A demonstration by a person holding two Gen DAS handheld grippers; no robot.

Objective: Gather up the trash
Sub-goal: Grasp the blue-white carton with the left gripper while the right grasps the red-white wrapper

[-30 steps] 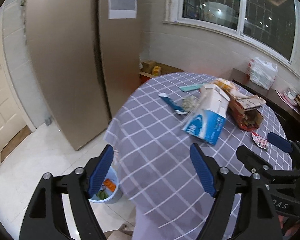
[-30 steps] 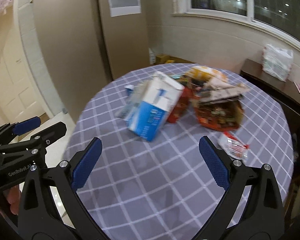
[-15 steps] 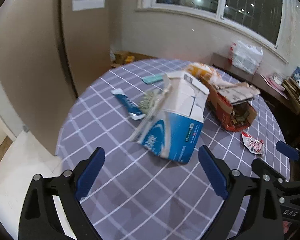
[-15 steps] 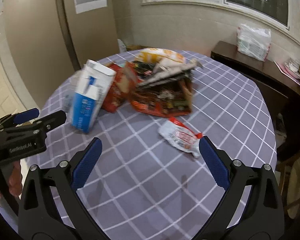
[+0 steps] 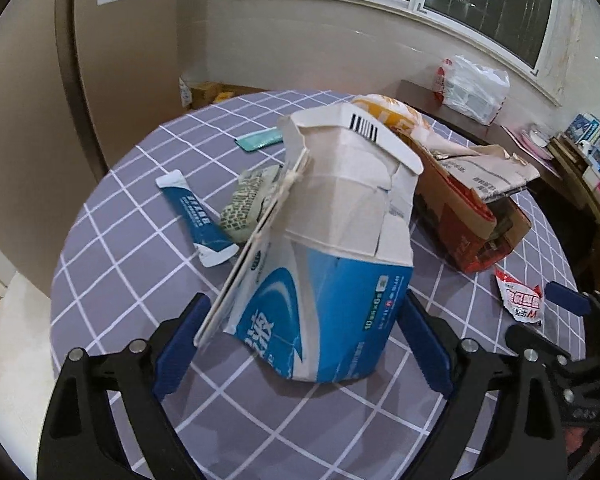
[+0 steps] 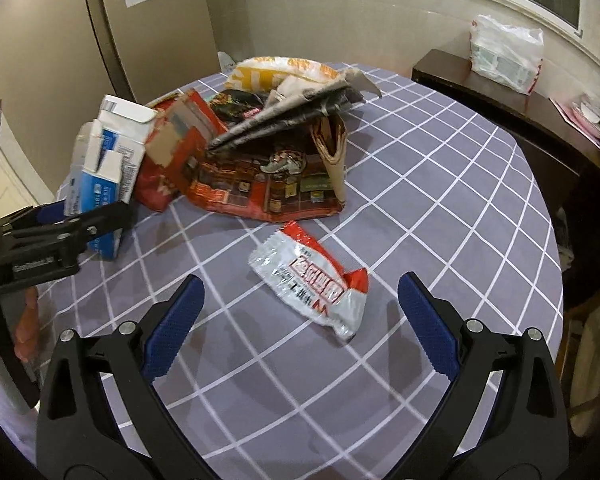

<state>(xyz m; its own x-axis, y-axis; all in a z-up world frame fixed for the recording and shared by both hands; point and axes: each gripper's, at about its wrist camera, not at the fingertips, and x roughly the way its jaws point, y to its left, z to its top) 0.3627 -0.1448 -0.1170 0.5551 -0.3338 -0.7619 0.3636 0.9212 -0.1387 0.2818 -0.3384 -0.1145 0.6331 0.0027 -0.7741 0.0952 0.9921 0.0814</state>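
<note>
**Two grippers closing in on trash across a checked tablecloth**

The round table (image 6: 440,184) is wearing a soft grey-purple cloth gridded with thin white lines. Near its middle a torn red cardboard box (image 6: 260,184) is lying on its side, glossy print on the outside, raw brown card showing at the ripped flaps; a folded newspaper (image 6: 300,108) is draped over it and a crinkled yellow-and-white bag (image 6: 284,70) is bulging behind it.

Just left of the red box, the blue-and-white carton (image 5: 324,248) is standing crumpled — stiff paperboard, its white top flaps bent open and a barcode strip curling outward. The left gripper (image 5: 300,340) is straddling the carton's lower end, its ribbed blue pads on either side. The jaws have just been opening and then easing in slightly; they are standing wide, and no pad is clearly pressing on the card.

Beyond the carton, away from the red box, a flat blue sachet (image 5: 198,216), a scrunched printed wrapper (image 5: 248,204) and a teal strip (image 5: 260,140) are lying on the cloth.

In front of the red box a shiny white-and-red foil packet (image 6: 312,280) is resting wrinkled and flat. The right gripper (image 6: 300,324) is hovering near it, jaws spread apart, the packet's near end lying between the pads untouched.
</note>
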